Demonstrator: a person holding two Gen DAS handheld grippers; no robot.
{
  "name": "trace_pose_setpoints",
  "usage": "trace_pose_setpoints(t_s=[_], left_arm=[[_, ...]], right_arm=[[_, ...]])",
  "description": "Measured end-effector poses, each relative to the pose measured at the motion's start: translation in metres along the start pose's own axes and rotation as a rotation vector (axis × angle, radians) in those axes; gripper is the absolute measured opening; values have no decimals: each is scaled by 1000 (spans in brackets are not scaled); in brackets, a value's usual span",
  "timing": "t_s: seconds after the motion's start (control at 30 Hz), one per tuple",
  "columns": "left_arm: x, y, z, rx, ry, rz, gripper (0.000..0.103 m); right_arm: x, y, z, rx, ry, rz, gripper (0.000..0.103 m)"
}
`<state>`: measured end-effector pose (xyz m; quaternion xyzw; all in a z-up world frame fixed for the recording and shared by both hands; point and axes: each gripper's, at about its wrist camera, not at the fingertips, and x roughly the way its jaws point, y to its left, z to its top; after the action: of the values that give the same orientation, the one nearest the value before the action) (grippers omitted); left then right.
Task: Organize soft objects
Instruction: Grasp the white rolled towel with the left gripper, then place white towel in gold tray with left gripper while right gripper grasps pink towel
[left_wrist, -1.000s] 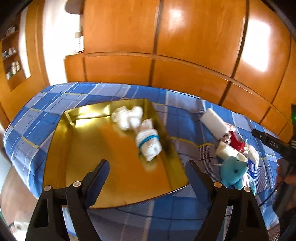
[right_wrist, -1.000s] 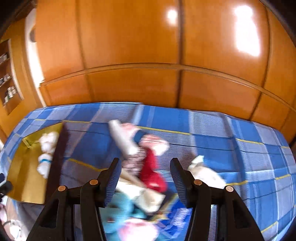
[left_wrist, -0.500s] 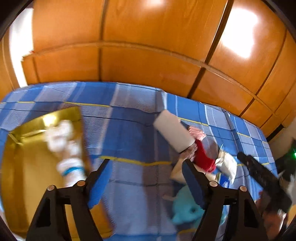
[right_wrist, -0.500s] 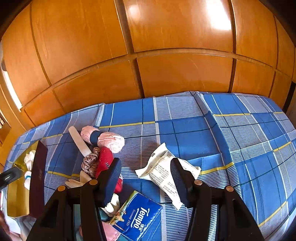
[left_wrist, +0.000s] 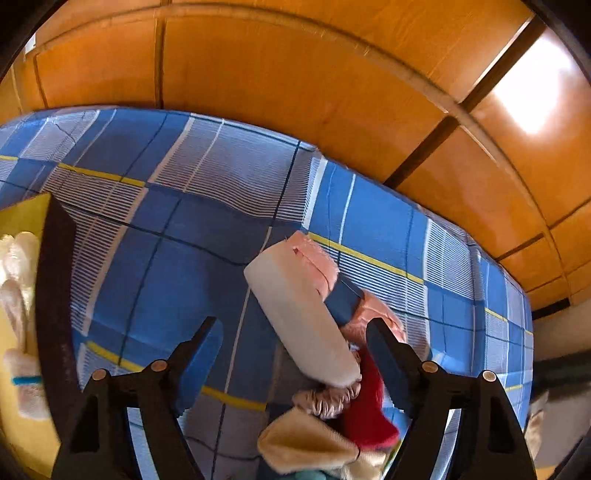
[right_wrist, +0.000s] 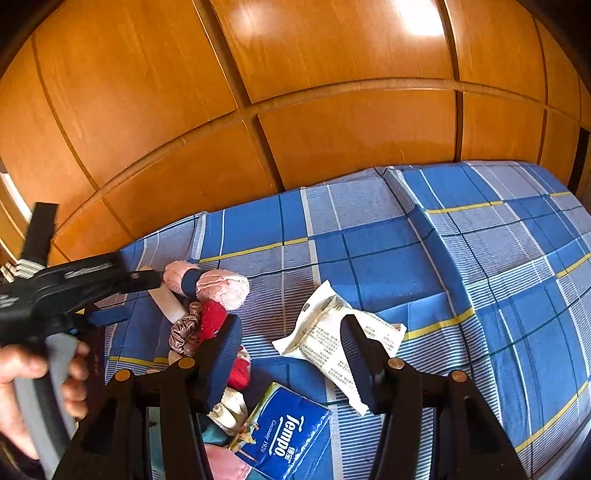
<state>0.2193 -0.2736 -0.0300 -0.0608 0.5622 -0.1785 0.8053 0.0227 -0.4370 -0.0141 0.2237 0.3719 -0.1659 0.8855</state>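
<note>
My left gripper (left_wrist: 295, 350) is spread wide, holding nothing, above the white roll (left_wrist: 301, 317) lying against the pink rolled towel (right_wrist: 210, 282) on the blue checked bedsheet (right_wrist: 369, 229). The gold tray (left_wrist: 26, 214) sits far left. My right gripper (right_wrist: 291, 350) is likewise released, hovering over the white packet (right_wrist: 328, 328), the Tempo tissue pack (right_wrist: 288, 435) just below.

Bright daylight, glare on wood panels (right_wrist: 417, 14), possibly motion-blurred edges
</note>
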Motion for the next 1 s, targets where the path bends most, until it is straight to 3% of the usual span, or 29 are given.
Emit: trace_pose_setpoints(t_s=[0.07, 0.1, 0.27, 0.53, 0.83, 1.0], left_arm=[[9, 0, 2, 0, 10, 5, 54], [13, 1, 2, 1, 13, 7, 30], [10, 15, -2, 18, -8, -80, 26], [-41, 44, -22, 90, -80, -143, 26], [-95, 82, -69, 220, -144, -172, 26], [-117, 102, -89, 220, -168, -199, 26]], right_arm=[[2, -1, -1, 2, 10, 1, 56], [3, -1, -1, 3, 14, -3, 56], [6, -2, -2, 2, 24, -7, 56], [10, 6, -8, -52, 26, -17, 56], [21, 58, -1, -276, 32, 43, 56], [59, 106, 22, -463, 90, 51, 56]])
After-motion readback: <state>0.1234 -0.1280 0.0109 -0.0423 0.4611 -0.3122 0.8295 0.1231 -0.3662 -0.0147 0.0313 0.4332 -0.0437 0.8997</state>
